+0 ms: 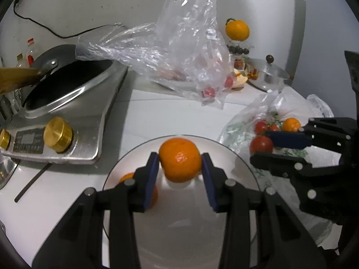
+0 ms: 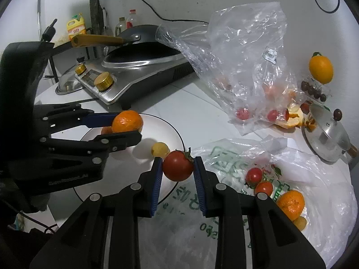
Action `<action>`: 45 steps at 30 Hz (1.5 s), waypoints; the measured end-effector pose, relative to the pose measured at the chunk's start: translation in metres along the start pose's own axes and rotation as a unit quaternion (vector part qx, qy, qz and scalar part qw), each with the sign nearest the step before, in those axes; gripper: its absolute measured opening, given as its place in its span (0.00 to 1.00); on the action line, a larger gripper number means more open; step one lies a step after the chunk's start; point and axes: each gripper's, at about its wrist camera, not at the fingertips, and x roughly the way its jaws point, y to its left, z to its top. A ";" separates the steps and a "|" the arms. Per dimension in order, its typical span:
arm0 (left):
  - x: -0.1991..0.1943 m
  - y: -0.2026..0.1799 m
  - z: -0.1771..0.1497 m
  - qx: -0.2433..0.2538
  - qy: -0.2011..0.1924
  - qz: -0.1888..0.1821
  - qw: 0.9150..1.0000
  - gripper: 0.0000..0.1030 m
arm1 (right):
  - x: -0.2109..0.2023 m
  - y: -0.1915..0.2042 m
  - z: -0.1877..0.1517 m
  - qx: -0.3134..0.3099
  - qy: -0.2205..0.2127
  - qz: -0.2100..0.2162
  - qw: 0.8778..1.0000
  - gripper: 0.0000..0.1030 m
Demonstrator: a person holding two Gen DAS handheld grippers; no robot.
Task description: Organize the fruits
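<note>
- The left gripper (image 1: 180,164) has its blue pads pressed on either side of an orange (image 1: 180,160), holding it just above the white plate (image 1: 235,157).
- A second orange (image 1: 128,177) lies on that plate, partly hidden behind the left finger.
- The right gripper (image 2: 178,168) is clamped on a red tomato (image 2: 178,165), near the plate's edge.
- Beside it, a printed plastic bag (image 2: 224,157) holds more tomatoes (image 2: 254,174) and another orange (image 2: 290,204).
- A small yellow fruit (image 2: 159,149) rests on the plate.

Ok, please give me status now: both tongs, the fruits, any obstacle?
Left tongs shut on orange, above white plate. Right tongs shut on tomato, at plate's edge. Nothing blocking.
</note>
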 end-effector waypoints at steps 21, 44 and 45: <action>0.040 0.013 0.009 -0.012 0.041 0.017 0.999 0.38 | 0.021 -0.012 0.002 0.023 0.013 0.009 1.000 0.29; -0.001 0.024 0.006 -0.027 0.006 -0.001 1.000 0.53 | 0.014 0.016 0.011 -0.007 0.016 0.005 1.000 0.29; -0.005 0.026 0.005 -0.028 0.004 0.000 1.000 0.53 | 0.014 0.018 0.012 -0.009 0.017 0.006 1.000 0.29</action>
